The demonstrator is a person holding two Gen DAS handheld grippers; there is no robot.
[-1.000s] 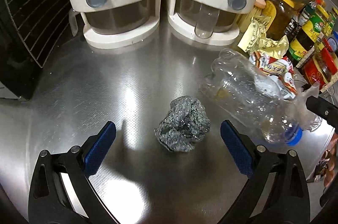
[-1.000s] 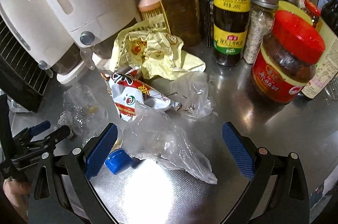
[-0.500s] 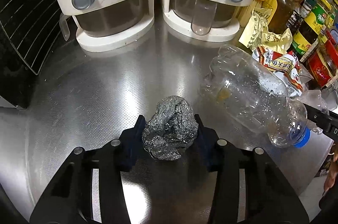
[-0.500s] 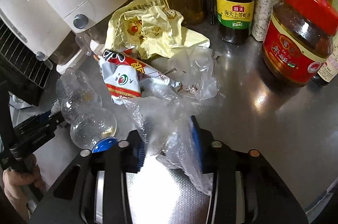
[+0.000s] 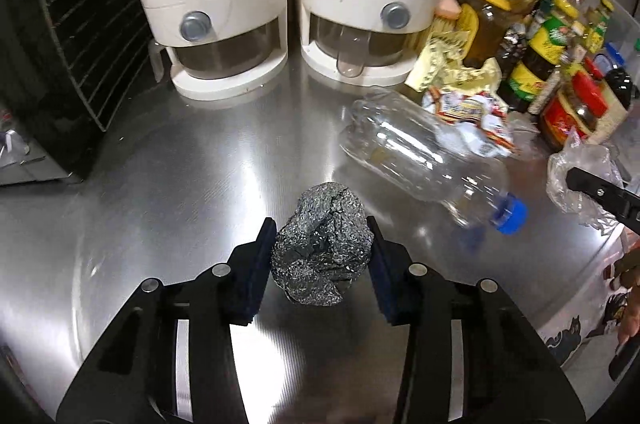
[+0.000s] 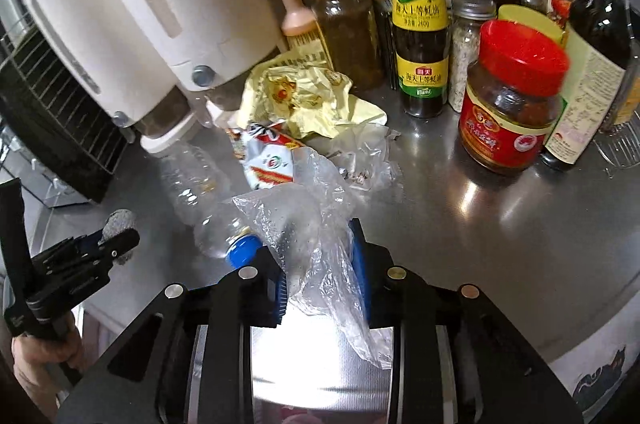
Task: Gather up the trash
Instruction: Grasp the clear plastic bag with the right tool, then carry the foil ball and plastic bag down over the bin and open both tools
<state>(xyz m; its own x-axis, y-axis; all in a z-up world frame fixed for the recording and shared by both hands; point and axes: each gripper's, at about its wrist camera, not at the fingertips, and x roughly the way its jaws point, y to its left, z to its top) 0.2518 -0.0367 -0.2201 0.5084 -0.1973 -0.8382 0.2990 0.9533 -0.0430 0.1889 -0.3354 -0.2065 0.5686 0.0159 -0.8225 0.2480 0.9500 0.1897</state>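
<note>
A crumpled foil ball [image 5: 320, 248] is pinched between the blue pads of my left gripper [image 5: 320, 226], just above the steel counter [image 5: 168, 184]. The right gripper [image 6: 316, 252] is shut on a clear plastic bag [image 6: 304, 192], which hangs over its pads. An empty clear bottle [image 5: 420, 152] with a blue cap lies on its side between the two grippers. Behind it lie a red-and-white wrapper [image 6: 268, 160], a yellow wrapper [image 6: 308, 100] and another clear film [image 6: 368, 160]. The right wrist view shows the left gripper [image 6: 100, 244] at far left with the foil ball [image 6: 118, 220].
Two white dispensers [image 5: 224, 4] stand at the back of the counter, with a black wire rack [image 5: 72, 24] to their left. Jars and sauce bottles [image 6: 512, 96] crowd the back right. The counter's front edge [image 6: 580, 348] runs at lower right.
Both grippers went from wide open to shut: the left on the foil ball, the right on the plastic bag. Both then rose a little with their loads, pulling back from the counter.
</note>
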